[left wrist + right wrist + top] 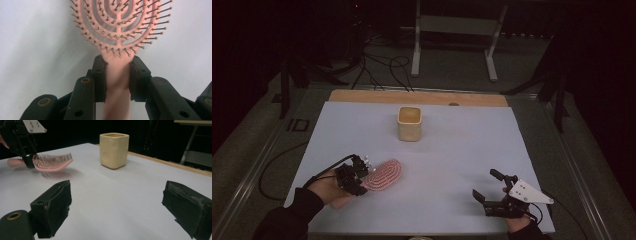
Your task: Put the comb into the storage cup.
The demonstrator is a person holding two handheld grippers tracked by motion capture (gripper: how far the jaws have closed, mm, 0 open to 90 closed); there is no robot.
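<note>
High view shows the left gripper [361, 176] clamped on the pink hairbrush [384, 174] at its handle near the table's left front, bristled head pointing right and far toward the cream cup [409, 123] (right gripper [484, 186] idle, jaws apart).

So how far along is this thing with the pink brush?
Done: the left gripper has clamped the pink hairbrush by its handle, and it looks lifted off the white table. In hand: holding it. Probably left: carrying it somewhere, perhaps the yellow cup. The right gripper waits open.
</note>
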